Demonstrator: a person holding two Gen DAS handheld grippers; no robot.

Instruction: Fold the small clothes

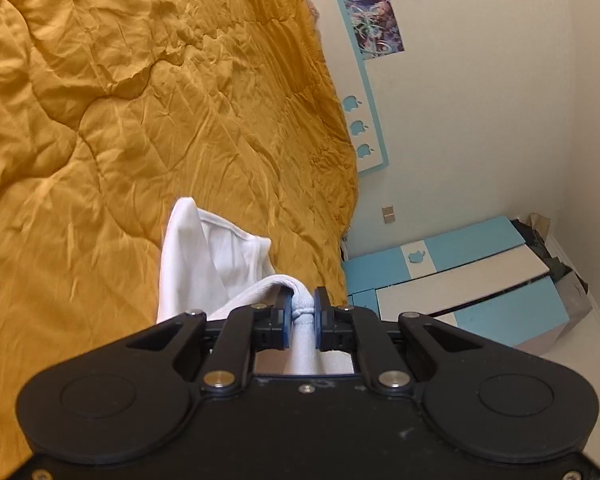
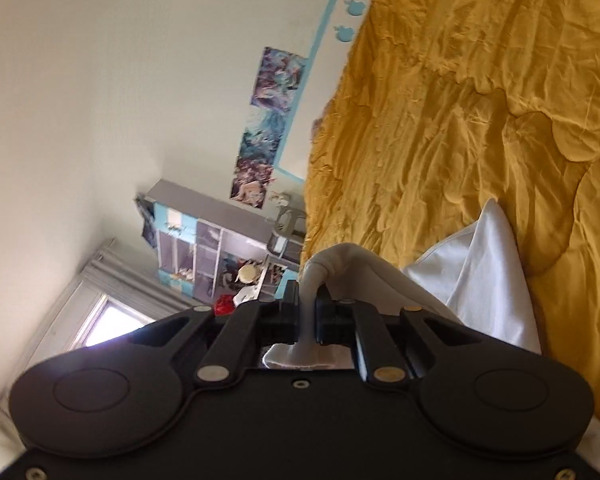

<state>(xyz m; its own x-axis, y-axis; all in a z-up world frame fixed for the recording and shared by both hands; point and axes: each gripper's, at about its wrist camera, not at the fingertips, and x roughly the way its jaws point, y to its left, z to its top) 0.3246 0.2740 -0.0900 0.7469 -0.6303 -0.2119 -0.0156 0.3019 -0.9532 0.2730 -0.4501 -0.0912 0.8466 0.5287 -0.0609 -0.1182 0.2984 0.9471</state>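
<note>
While both tongs were clamped on cloth, the left tongs (image 1: 303, 312) pinched a bunched hem of the white garment (image 1: 204, 264) between narrow jaws, and the right tongs (image 2: 307, 308) squeezed another gathered edge of it (image 2: 484, 276). Lifted above the bed, the garment hung slack from each grip, its free folds drooping toward the mustard quilt (image 1: 140, 120). Around it the quilt spread wide, wrinkled and uncluttered. At the quilt's far edge rose a pale wall (image 1: 480, 100) with a blue border, posters (image 2: 268, 128), a blue-and-white cabinet (image 1: 460, 280) and crowded shelves (image 2: 212, 256).
</note>
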